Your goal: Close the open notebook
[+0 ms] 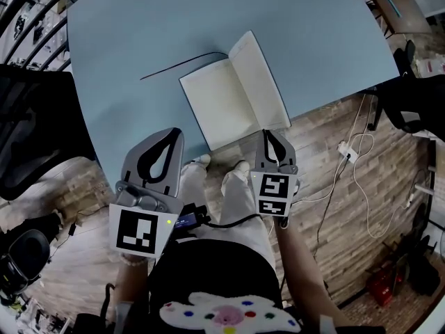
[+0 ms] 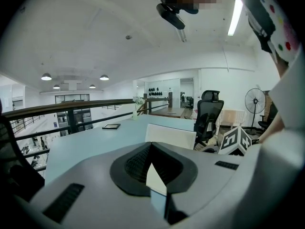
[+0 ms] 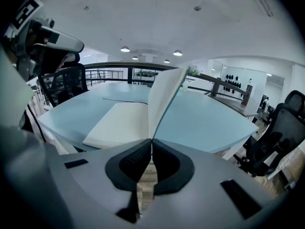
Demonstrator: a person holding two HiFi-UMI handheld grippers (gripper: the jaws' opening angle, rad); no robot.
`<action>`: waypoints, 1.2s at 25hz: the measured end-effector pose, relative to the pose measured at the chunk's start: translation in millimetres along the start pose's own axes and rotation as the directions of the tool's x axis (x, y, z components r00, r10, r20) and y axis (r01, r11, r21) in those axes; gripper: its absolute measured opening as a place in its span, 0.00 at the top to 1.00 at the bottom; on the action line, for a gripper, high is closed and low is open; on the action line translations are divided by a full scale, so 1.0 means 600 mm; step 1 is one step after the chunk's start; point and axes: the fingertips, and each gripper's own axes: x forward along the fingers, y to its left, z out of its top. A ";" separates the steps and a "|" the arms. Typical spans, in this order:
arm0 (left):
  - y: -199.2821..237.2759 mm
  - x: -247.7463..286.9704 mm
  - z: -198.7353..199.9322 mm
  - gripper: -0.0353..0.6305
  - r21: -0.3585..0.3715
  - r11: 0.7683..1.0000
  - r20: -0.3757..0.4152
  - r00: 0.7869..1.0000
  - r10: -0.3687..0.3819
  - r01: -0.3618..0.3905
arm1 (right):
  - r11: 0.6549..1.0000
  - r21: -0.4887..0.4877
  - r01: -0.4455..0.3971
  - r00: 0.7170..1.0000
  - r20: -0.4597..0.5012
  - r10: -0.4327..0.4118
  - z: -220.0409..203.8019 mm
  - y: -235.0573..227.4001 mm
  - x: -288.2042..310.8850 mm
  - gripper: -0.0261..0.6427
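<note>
The open notebook [image 1: 219, 106] lies near the front edge of the light blue table [image 1: 139, 40]. Its left page [image 3: 121, 123] lies flat, while its right leaf [image 3: 164, 97] stands lifted, tilted toward the left page. My right gripper [image 1: 268, 132] is shut on the near edge of that lifted leaf [image 1: 259, 78], which rises straight from the jaw tips in the right gripper view [image 3: 152, 141]. My left gripper [image 1: 176, 131] hangs off the table's front edge to the notebook's left, shut and empty [image 2: 151, 144]. The left gripper view shows the raised leaf [image 2: 170, 135] from behind.
A thin black ribbon [image 1: 182, 65] trails from the notebook across the table. A dark tablet [image 2: 111, 126] lies farther off on the table. Black office chairs stand at the left [image 1: 28, 131] and right [image 1: 410, 103]. White cables and a plug [image 1: 348, 152] lie on the wooden floor.
</note>
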 end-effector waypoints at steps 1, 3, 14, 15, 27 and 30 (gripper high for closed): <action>0.001 0.000 0.000 0.92 -0.001 1.000 -0.001 1.000 0.001 -0.001 | 1.000 -0.009 -0.001 1.000 -0.002 0.001 0.000 0.002 0.000 0.90; 0.002 -0.001 0.000 0.92 -0.002 1.000 0.000 1.000 0.003 -0.003 | 0.999 -0.033 -0.001 1.000 -0.006 0.000 0.000 0.006 0.000 0.90; 0.017 -0.008 -0.006 0.92 -0.008 1.000 -0.004 1.000 0.026 -0.026 | 0.994 -0.113 -0.013 0.999 -0.050 0.008 -0.025 0.044 0.008 0.90; 0.018 -0.008 -0.006 0.92 -0.008 1.000 -0.003 1.000 0.027 -0.027 | 0.993 -0.113 -0.015 0.998 -0.056 0.008 -0.028 0.046 0.009 0.90; 0.020 -0.008 0.010 0.92 -0.008 1.000 0.030 0.999 0.014 -0.013 | 0.993 0.038 -0.115 0.990 -0.081 0.118 -0.017 0.053 -0.009 0.90; 0.015 0.000 0.026 0.92 0.002 1.000 0.050 0.999 -0.003 0.003 | 0.992 0.065 -0.106 0.994 -0.016 0.107 0.021 0.033 -0.031 0.90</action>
